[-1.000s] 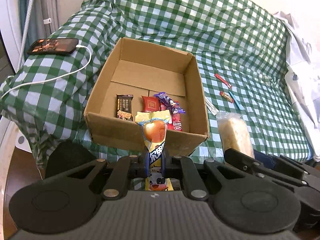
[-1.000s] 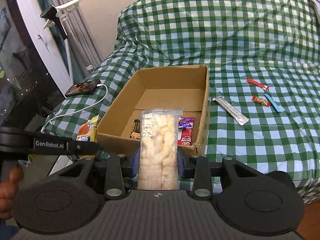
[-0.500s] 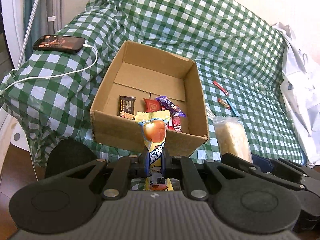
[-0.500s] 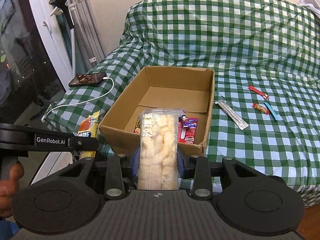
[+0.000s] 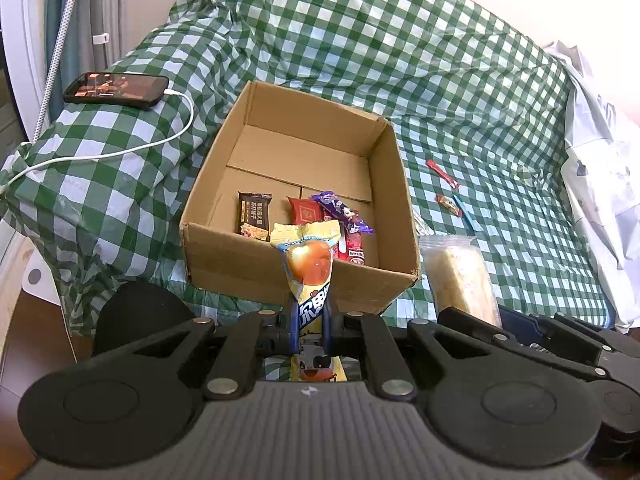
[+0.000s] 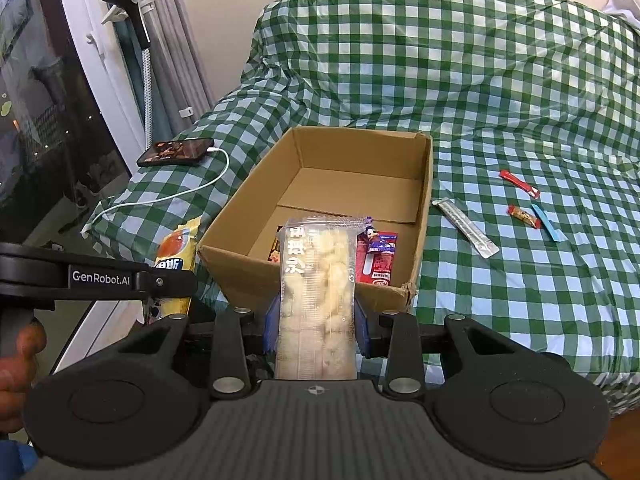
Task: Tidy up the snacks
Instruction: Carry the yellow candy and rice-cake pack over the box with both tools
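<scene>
I've got both claws clamped, left claw on yellow pack, right claw on clear pack, both just short of box near wall; next: reach over & drop in.

A box sits on the bed, with a few snacks lying in its near end. Left of the box a phone lies on the bed with its cable trailing toward the near edge; right of the box lie a long sachet just beside it and three small sticks farther right. Before the box's near wall, the left gripper holds a pouch and the right gripper, to its right, holds a packet.
</scene>
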`<act>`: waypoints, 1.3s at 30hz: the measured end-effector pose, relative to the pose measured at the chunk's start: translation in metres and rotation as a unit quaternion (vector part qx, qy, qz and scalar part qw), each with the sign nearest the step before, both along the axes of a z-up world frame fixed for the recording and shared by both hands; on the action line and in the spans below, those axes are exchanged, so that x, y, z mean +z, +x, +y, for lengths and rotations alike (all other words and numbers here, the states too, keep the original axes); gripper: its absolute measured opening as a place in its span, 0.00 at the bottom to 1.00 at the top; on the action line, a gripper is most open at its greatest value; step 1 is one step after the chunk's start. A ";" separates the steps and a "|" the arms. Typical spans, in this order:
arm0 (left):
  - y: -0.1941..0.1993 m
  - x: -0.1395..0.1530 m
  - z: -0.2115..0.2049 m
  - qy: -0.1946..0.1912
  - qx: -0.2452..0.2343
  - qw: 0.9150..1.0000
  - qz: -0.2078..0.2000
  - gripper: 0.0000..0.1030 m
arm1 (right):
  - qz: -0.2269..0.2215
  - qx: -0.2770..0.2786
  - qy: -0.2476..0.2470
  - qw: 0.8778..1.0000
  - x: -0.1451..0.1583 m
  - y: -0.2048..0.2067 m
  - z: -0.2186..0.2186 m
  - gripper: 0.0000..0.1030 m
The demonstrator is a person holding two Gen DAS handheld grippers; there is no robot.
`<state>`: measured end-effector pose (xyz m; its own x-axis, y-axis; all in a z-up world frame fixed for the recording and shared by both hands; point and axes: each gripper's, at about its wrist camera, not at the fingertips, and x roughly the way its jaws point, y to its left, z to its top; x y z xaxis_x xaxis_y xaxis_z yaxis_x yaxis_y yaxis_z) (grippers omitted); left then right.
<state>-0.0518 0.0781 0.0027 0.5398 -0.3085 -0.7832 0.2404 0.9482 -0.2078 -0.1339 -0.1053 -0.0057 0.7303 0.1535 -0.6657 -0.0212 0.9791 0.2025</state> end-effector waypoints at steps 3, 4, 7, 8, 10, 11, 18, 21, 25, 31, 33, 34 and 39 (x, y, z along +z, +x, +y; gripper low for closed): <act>0.002 0.000 -0.002 0.002 0.000 1.000 0.002 0.11 | 0.004 0.000 0.001 1.000 -0.005 0.001 0.000 0.37; 0.002 -0.001 -0.002 0.003 0.000 1.000 0.003 0.11 | 0.005 0.001 0.001 1.000 -0.007 0.002 0.000 0.37; 0.006 -0.002 -0.004 0.003 0.000 1.000 0.007 0.11 | 0.010 0.001 0.001 1.000 -0.009 0.006 0.000 0.37; 0.007 -0.002 -0.005 0.004 0.000 1.000 0.009 0.11 | 0.012 0.001 0.001 1.000 -0.010 0.007 -0.001 0.37; 0.011 -0.003 -0.006 0.005 0.000 1.000 0.011 0.11 | 0.015 0.000 0.000 1.000 -0.009 0.010 -0.003 0.37; 0.012 -0.003 -0.006 0.005 0.000 1.000 0.011 0.11 | 0.016 0.000 0.000 1.000 -0.010 0.011 -0.003 0.37; 0.027 -0.005 -0.007 0.005 0.003 1.000 0.016 0.11 | 0.018 -0.001 -0.009 1.000 -0.010 0.025 -0.004 0.37; 0.036 -0.006 -0.008 0.003 0.006 1.000 0.018 0.11 | 0.021 -0.001 -0.010 1.000 -0.010 0.032 -0.004 0.37; 0.053 -0.005 -0.008 0.000 0.012 1.000 0.018 0.11 | 0.025 0.000 -0.014 1.000 -0.011 0.045 -0.003 0.37; 0.087 -0.003 -0.008 -0.002 0.023 1.000 0.012 0.11 | 0.026 0.002 -0.020 0.999 -0.013 0.074 -0.004 0.37; 0.101 -0.002 -0.008 -0.001 0.028 1.000 0.009 0.11 | 0.027 0.000 -0.020 0.999 -0.015 0.086 -0.008 0.37; 0.108 -0.002 -0.009 -0.001 0.029 1.000 0.009 0.11 | 0.028 -0.001 -0.019 0.999 -0.016 0.092 -0.009 0.37; 0.140 -0.009 -0.017 0.006 0.032 0.999 0.011 0.11 | 0.035 -0.003 -0.017 0.999 -0.026 0.122 -0.017 0.37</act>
<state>0.0885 0.0608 -0.0061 0.5401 -0.2641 -0.7991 0.1745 0.9640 -0.2006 -0.0115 -0.1228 -0.0312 0.6833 0.1251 -0.7194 -0.0023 0.9856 0.1692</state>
